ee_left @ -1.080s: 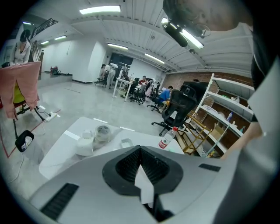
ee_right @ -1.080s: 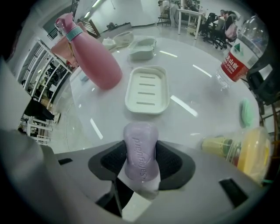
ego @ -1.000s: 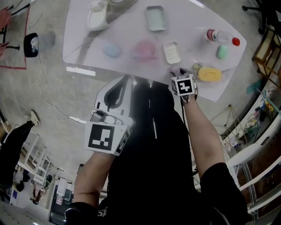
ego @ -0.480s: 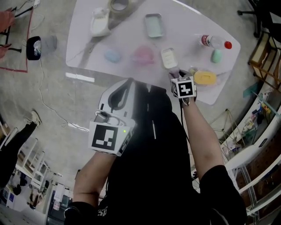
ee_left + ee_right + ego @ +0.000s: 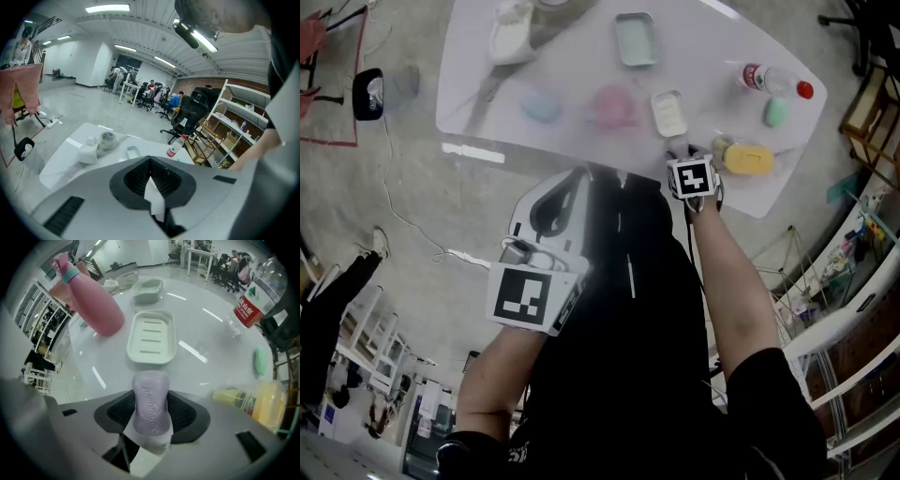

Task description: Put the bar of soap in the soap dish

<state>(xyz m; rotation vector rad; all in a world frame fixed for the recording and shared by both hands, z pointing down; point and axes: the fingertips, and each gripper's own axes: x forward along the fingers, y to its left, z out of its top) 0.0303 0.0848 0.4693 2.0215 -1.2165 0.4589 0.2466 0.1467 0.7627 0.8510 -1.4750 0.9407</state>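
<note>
right gripper (image 5: 151,414) clamped on the purple bar of soap (image 5: 150,392), held above the table (image 5: 201,359) just short of the empty white soap dish (image 5: 151,336). left gripper (image 5: 151,180) closed on nothing. we judge pickup done; placing and release are left.

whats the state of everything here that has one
right gripper, shut on purple bar of soap
left gripper, shut, empty
white soap dish, empty
green soap dish, empty
water bottle, red cap on
pink bottle, capped
</note>
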